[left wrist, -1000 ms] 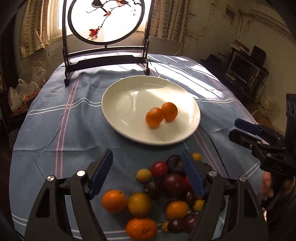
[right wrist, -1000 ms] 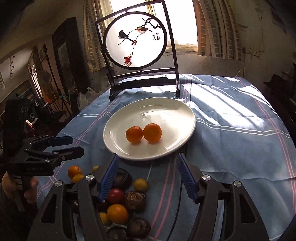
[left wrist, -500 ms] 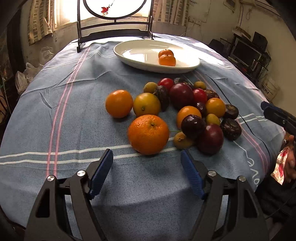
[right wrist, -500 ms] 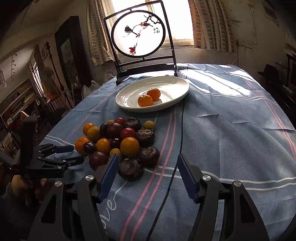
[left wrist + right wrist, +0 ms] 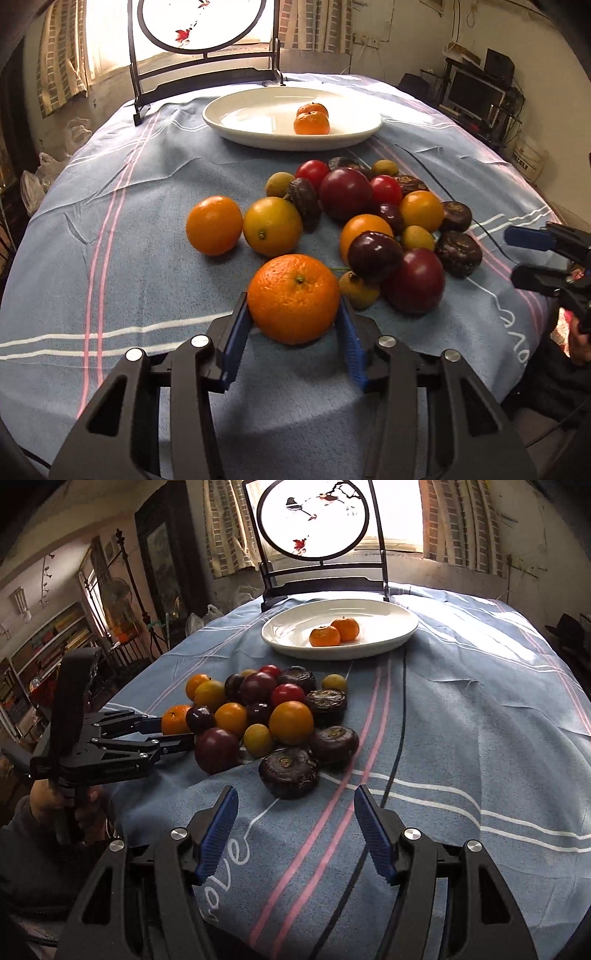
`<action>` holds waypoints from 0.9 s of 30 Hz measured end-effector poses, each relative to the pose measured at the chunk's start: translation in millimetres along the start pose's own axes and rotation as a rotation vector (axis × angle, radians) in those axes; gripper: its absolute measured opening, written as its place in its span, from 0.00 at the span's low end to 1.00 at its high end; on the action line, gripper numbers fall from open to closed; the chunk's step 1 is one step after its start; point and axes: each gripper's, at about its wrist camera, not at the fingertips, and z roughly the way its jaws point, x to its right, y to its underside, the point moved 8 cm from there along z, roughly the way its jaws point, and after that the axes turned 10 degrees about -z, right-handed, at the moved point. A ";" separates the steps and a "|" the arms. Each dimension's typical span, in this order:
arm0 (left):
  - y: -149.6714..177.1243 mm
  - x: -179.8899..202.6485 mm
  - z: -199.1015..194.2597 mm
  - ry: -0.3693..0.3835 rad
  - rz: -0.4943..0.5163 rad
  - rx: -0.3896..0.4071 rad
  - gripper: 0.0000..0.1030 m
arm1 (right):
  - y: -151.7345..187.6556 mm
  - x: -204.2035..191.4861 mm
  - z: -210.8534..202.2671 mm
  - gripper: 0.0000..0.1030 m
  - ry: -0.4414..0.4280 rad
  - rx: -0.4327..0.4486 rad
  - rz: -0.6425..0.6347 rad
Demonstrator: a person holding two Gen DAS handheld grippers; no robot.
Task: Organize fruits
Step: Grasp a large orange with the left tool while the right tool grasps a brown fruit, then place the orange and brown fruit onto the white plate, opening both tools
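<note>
Since a second ago, dropped low and moved in: left gripper (image 5: 294, 328) closing around the big orange (image 5: 293, 298), blue pads touching both its sides at the near edge of the fruit pile (image 5: 369, 221). Right gripper (image 5: 295, 827) held half open and empty over "love" stitched on the blue tablecloth (image 5: 461, 720), dark fruit (image 5: 289, 772) just beyond. Farther back, two mandarins (image 5: 334, 631) on the white plate (image 5: 291, 627); tiny characters on the round screen (image 5: 314, 520), unreadable.

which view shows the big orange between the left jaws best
The left wrist view: the big orange fills the foreground, its stem end up, with the closing jaws of the left gripper flanking it. The right wrist view shows only a sliver of it at the pile's far left, behind that gripper.
</note>
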 end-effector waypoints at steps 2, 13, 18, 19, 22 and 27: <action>0.8 0.5 -8.3 -0.003 0.000 0.022 0.44 | -2.7 -5.5 9.9 0.63 0.009 -0.015 -0.023; 5.4 0.4 -22.6 0.020 -0.020 0.046 0.44 | -10.8 -3.7 43.3 0.42 0.044 -0.067 0.025; 5.5 0.2 -27.1 0.026 -0.027 0.060 0.44 | -8.6 -6.4 27.9 0.42 -0.009 -0.019 0.038; 5.3 0.5 -28.9 0.031 -0.030 0.065 0.44 | -8.9 -6.4 23.5 0.42 -0.012 -0.007 0.037; 3.6 2.9 -34.2 0.038 -0.030 0.078 0.44 | -10.1 -4.4 11.7 0.42 -0.018 0.017 0.046; -3.7 8.1 -42.6 0.069 -0.035 0.092 0.44 | -21.1 1.8 -6.2 0.42 -0.013 0.057 0.049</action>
